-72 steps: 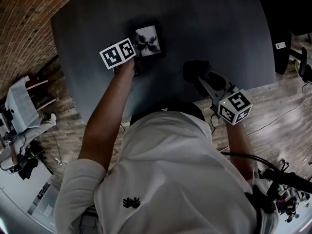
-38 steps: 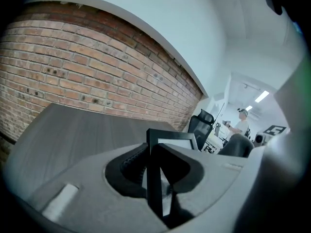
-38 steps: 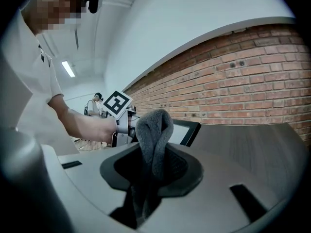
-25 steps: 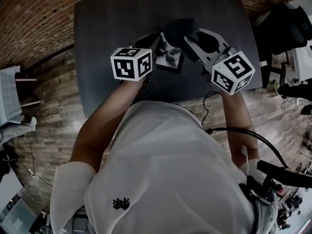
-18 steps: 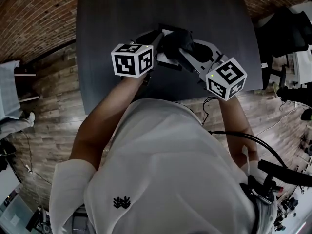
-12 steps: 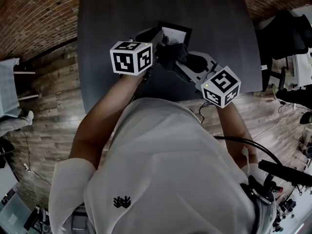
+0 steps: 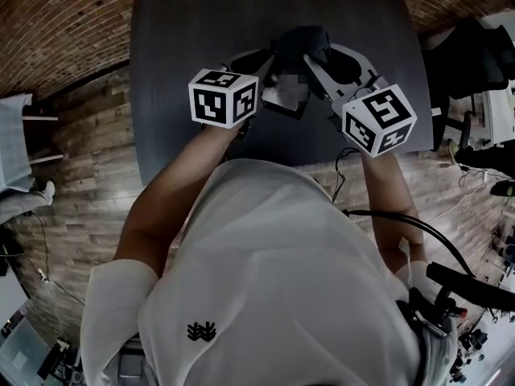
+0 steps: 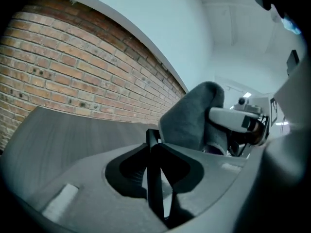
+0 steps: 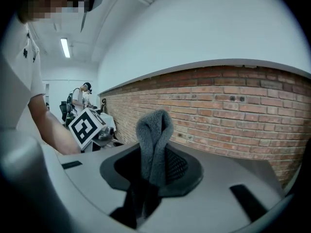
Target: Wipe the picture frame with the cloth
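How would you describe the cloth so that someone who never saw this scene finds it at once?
Find the dark grey table before the red brick wall. Over it, the right tool grips a dark grey fleecy cloth, folded into a loop. Unlike the thin black picture frame in the left tool, it is soft.

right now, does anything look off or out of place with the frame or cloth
Nothing stands out. The left gripper is shut on the picture frame by its edge, holding it over the dark table, and the right gripper is shut on a bunched grey cloth beside the frame. No damage or spill shows.
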Action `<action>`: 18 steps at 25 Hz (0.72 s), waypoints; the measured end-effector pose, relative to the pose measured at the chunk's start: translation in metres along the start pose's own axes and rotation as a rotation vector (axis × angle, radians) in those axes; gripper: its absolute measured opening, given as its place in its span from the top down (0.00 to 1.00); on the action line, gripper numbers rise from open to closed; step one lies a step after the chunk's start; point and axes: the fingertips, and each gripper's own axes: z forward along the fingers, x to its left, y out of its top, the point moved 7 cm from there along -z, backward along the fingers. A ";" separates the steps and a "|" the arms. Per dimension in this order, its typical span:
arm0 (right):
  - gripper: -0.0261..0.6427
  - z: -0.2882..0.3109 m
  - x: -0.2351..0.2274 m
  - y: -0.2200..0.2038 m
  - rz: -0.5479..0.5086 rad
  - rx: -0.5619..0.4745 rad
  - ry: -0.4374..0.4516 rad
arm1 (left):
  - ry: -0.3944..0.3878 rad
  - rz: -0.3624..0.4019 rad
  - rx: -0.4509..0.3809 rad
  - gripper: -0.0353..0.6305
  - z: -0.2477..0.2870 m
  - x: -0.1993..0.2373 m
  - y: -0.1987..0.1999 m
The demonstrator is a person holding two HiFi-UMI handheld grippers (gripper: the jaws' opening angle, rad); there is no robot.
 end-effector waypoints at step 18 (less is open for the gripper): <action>0.81 -0.030 0.042 -0.022 0.068 -0.003 0.184 | 0.048 -0.075 -0.071 0.83 -0.035 0.028 0.009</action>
